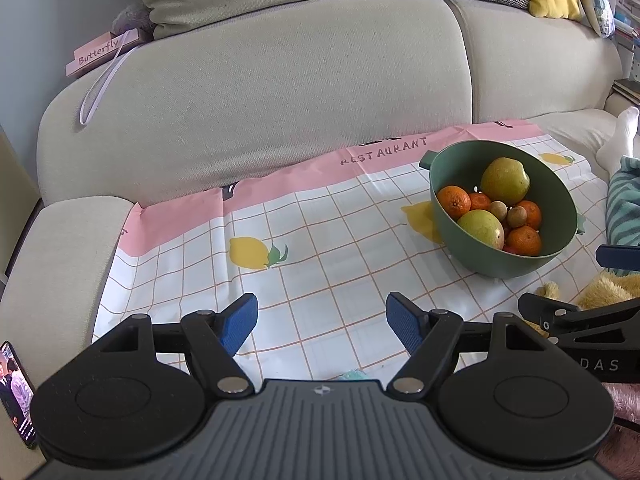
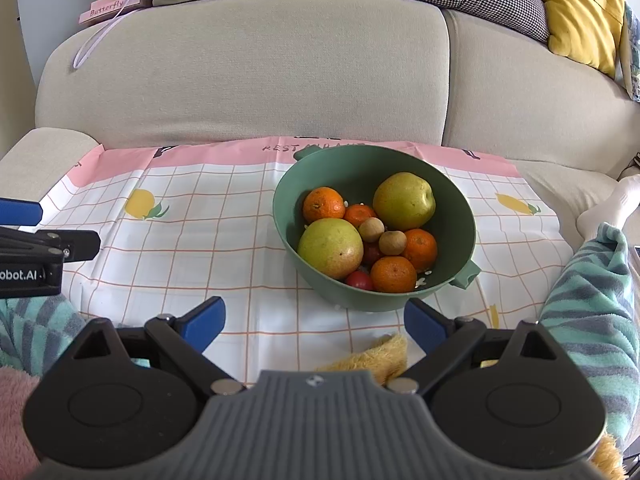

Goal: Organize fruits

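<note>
I hold both claws, left claw (image 1: 322, 322) and right claw (image 2: 314, 322), spread wide and empty, just short of the round green plastic bowl (image 2: 460, 216) of piled oranges, pears and small fruits on the checked cloth (image 2: 192, 240). The bowl rests on a soft sofa seat, so I judge that a careless push on its rim could tip it and spill the fruit.

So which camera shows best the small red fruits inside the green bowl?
The right wrist view. It looks down into the green bowl, so two small red fruits show between the oranges and the near wall. In the left wrist view the bowl stands further right, and only a red sliver shows.
</note>
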Action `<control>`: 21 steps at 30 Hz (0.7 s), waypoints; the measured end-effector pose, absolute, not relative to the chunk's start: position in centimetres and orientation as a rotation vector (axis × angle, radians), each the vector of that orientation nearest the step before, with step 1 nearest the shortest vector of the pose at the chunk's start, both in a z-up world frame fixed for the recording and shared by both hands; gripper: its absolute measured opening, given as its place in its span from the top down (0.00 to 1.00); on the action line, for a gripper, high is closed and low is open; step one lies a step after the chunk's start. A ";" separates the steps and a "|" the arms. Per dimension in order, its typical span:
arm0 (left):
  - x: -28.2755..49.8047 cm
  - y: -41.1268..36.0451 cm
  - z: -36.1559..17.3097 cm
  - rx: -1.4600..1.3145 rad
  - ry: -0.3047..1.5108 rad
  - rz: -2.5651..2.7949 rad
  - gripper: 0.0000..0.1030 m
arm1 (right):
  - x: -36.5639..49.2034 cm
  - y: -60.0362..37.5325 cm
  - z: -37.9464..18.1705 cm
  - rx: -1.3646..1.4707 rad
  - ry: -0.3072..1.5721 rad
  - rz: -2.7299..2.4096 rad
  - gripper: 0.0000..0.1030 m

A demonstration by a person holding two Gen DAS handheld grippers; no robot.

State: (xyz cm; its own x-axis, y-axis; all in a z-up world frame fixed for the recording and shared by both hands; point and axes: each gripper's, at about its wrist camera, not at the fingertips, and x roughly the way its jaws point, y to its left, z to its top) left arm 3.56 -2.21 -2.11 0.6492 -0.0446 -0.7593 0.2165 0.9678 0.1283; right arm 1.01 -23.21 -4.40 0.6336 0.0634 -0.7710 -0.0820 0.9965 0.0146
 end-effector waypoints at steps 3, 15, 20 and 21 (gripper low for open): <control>3.5 -2.2 -2.1 0.215 0.850 -0.147 0.17 | 1.0 -23.2 -4.4 -0.022 0.880 0.083 0.10; 3.3 -2.4 -1.8 0.238 0.828 -0.128 0.17 | 0.9 -23.2 -4.5 -0.026 0.887 0.090 0.09; 3.4 -2.2 -1.7 0.223 0.830 -0.138 0.17 | 1.0 -23.2 -4.6 -0.027 0.892 0.093 0.09; 3.4 -2.2 -1.7 0.221 0.831 -0.139 0.17 | 1.0 -23.2 -4.6 -0.028 0.893 0.095 0.09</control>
State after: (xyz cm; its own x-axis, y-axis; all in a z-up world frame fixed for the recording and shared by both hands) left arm 3.38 -2.19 -1.74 0.6670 -0.0365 -0.7441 0.2084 0.9681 0.1393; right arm 0.95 -23.20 -4.62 0.6234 0.0709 -0.7787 -0.0943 0.9954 0.0152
